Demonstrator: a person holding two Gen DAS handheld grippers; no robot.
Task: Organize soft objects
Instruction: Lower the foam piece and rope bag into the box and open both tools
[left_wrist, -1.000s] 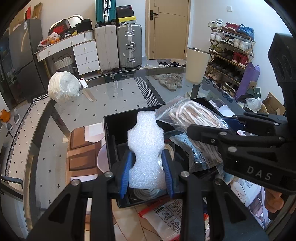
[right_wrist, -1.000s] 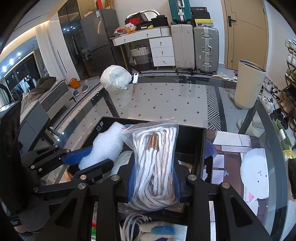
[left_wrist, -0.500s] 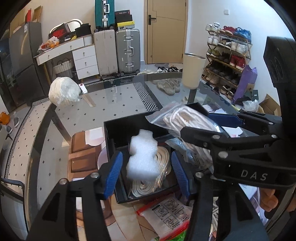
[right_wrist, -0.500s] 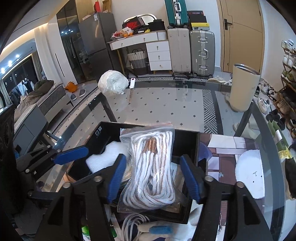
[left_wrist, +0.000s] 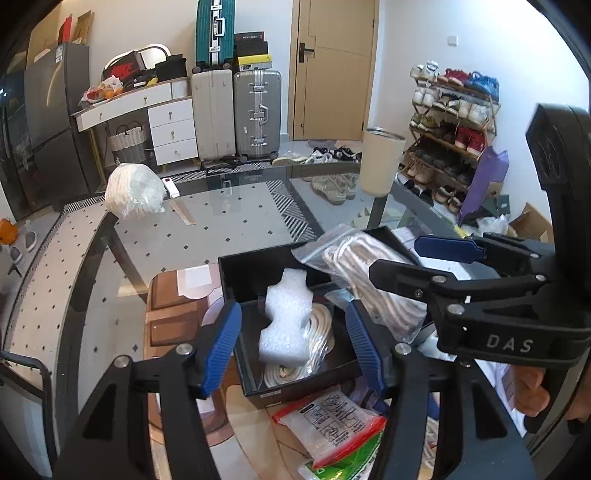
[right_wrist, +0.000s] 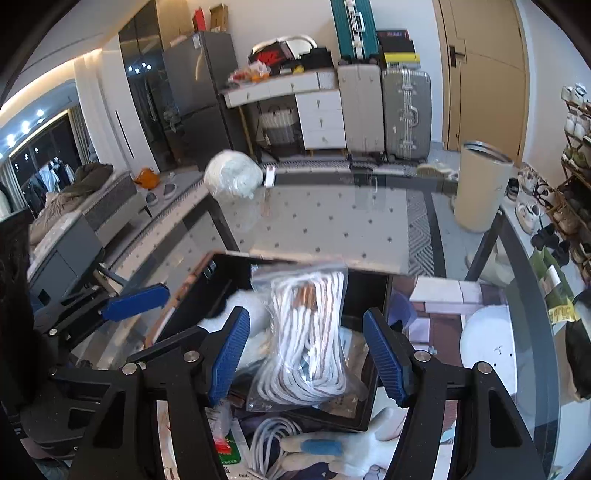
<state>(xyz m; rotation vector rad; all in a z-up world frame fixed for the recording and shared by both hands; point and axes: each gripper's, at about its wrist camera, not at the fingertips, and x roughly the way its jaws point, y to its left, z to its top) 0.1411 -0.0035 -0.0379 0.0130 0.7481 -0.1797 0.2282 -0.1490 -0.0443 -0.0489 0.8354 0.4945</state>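
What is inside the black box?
The black box holds a white foam piece resting on coiled rope, plus a bagged rope bundle. The floor beneath them is covered.

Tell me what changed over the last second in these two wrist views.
Both grippers let go. The left gripper had just been opening: its fingers released the white foam piece, now lying in the black box. The right gripper released the bagged white rope, which sagged into the box. Box and glass table stayed put.
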